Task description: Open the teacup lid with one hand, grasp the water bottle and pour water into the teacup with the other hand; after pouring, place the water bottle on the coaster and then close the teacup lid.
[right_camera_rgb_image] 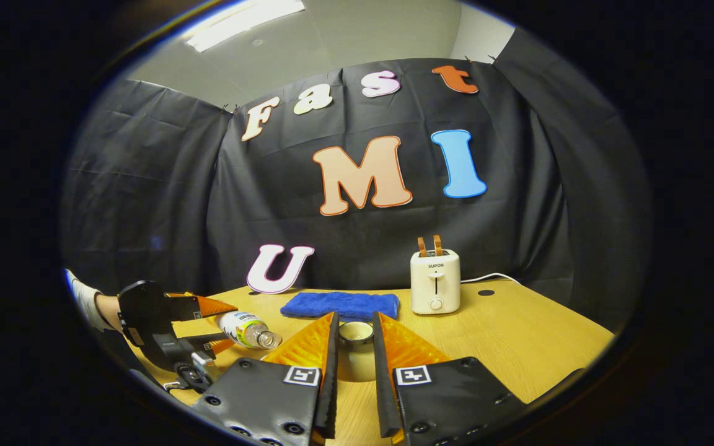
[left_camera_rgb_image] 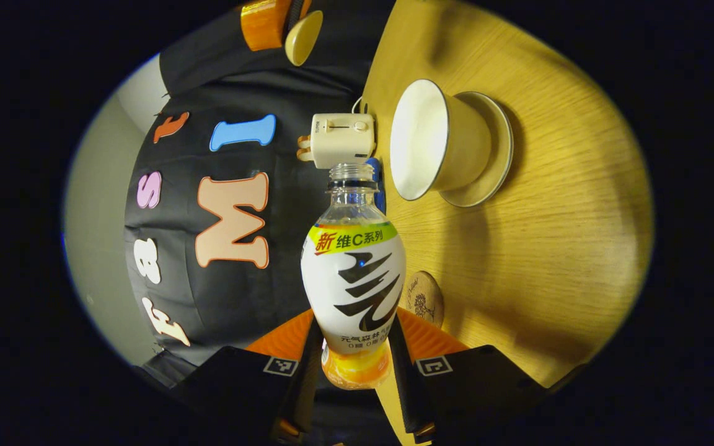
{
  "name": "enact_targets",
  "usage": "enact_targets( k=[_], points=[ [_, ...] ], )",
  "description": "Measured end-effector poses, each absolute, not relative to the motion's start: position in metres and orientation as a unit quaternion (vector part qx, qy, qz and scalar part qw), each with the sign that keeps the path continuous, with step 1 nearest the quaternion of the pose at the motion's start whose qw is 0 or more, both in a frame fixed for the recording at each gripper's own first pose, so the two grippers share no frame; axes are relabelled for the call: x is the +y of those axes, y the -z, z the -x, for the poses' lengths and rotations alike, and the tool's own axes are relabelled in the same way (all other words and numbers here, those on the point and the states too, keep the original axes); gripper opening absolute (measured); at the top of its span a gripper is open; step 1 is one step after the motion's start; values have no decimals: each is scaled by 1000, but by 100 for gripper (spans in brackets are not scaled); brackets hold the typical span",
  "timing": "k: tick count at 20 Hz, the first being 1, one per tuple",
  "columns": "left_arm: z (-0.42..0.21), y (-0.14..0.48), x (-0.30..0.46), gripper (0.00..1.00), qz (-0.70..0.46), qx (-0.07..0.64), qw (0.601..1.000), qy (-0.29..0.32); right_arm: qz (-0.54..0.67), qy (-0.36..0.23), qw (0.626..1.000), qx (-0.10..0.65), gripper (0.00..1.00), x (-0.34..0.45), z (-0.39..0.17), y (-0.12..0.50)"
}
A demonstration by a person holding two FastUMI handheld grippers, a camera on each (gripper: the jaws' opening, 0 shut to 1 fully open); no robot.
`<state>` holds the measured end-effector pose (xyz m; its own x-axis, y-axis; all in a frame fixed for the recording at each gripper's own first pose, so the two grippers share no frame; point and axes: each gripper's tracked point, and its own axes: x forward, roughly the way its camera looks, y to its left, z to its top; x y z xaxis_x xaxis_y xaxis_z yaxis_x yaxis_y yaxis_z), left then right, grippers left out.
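1. Wooden table (left_camera_rgb_image: 549, 260) carries the open teacup (left_camera_rgb_image: 437, 145); our left gripper (left_camera_rgb_image: 357, 365) pinches the tipped water bottle (left_camera_rgb_image: 354, 272) short of it.
2. We should bring the mouth over the rim before pouring.
3. Our right gripper (right_camera_rgb_image: 355, 347) clamps the teacup lid (right_camera_rgb_image: 356, 332) aside.

A light wood-grain bench (right_camera_rgb_image: 518, 347) is carrying everything here. In the right gripper view, a white toaster (right_camera_rgb_image: 435, 282) is standing upright at about 1 o'clock of the bench, its cord trailing off toward 3 o'clock. Just beside it, toward 11 o'clock, a folded blue cloth (right_camera_rgb_image: 339, 305) is lying flat. In the left gripper view, a saucer (left_camera_rgb_image: 487, 155) is sitting on the bench with an open teacup (left_camera_rgb_image: 437, 148) on it, and a round wooden coaster (left_camera_rgb_image: 424, 296) is lying well apart from them.
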<state>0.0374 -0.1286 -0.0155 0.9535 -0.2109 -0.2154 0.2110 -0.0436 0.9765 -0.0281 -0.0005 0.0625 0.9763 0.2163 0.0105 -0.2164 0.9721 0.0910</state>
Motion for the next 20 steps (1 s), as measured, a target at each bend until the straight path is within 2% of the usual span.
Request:
enact_targets(
  k=[12,20],
  points=[
    [-38,5,-127,54,-773,14,614,160,-49,-117,992,0,29,4,30,-63],
    [-38,-2,-126,54,-795,11,585,160,-49,-117,992,-3,29,4,32,-67]
  ],
)
